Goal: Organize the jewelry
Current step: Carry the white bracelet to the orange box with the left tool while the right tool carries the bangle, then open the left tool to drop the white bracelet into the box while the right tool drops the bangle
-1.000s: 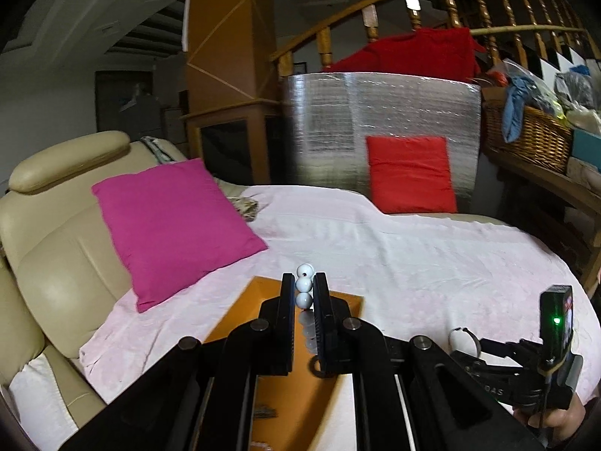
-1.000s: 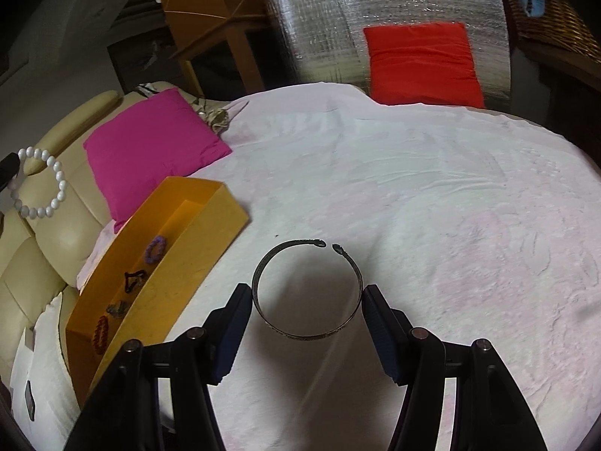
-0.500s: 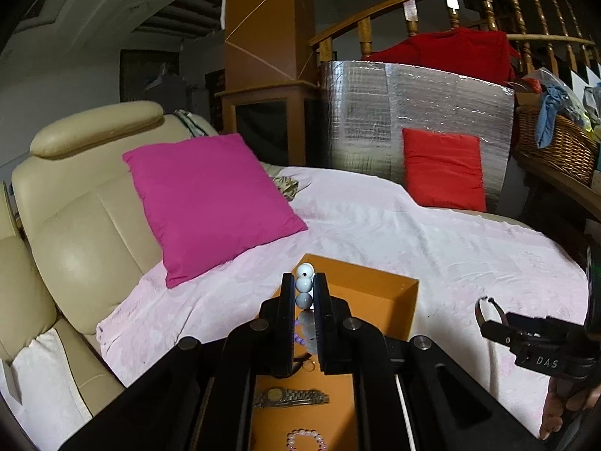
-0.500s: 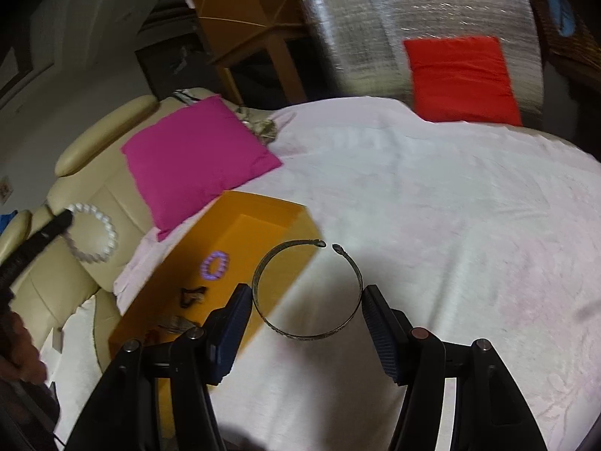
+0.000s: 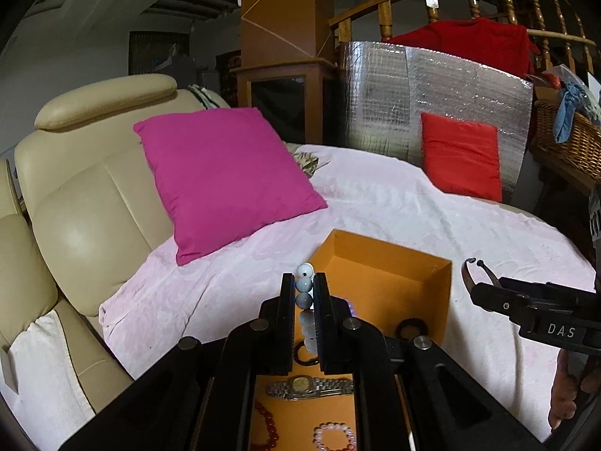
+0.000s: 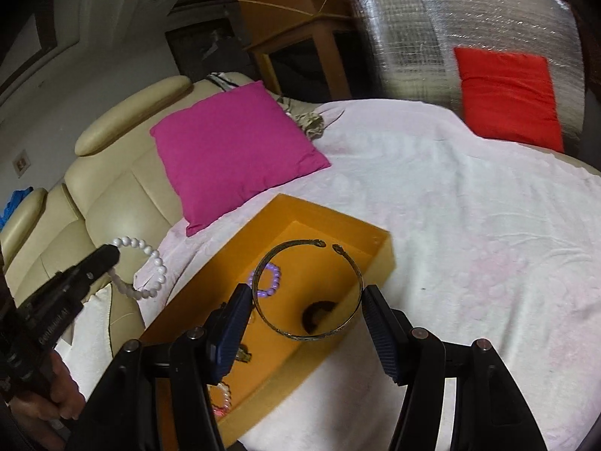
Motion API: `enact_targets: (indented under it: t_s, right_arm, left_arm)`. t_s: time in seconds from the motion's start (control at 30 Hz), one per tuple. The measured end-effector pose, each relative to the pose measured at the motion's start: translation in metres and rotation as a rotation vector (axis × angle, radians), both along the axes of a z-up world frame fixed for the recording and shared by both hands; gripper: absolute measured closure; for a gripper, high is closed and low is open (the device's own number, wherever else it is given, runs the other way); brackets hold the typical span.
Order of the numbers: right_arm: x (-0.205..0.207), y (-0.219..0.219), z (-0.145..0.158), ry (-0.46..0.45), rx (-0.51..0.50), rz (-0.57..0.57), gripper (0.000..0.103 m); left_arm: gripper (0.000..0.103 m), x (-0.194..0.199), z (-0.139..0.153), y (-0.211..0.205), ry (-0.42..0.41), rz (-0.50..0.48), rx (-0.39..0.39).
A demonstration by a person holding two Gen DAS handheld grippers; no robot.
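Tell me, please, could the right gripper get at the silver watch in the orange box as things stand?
Probably not yet: the right gripper is shut on the metal bangle, so its fingers are occupied. The orange box is open-topped and the silver watch lies uncovered, so the way is free otherwise.

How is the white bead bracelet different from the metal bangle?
The white bead bracelet is a closed loop of round beads; the metal bangle is one thin dark band with a gap. The left gripper pinches the bracelet narrowly; the right gripper spans the bangle wide. Both hang above the orange box.
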State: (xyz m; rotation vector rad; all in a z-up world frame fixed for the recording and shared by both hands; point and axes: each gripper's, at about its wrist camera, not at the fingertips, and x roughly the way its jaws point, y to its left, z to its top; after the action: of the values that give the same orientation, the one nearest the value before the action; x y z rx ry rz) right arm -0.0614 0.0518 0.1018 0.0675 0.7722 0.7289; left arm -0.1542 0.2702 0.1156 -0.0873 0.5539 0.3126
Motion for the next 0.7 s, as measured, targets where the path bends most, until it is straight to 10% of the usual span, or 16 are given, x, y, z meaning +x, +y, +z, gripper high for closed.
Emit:
enact_targets:
  t_s: [0.7]
  right_arm:
    - [0.1,0.082,-0.052,0.213,-0.139,0.102,0.039]
  left_arm:
    - [0.094,0.057,-0.055,-0.026,0.15,-0.159,-0.085]
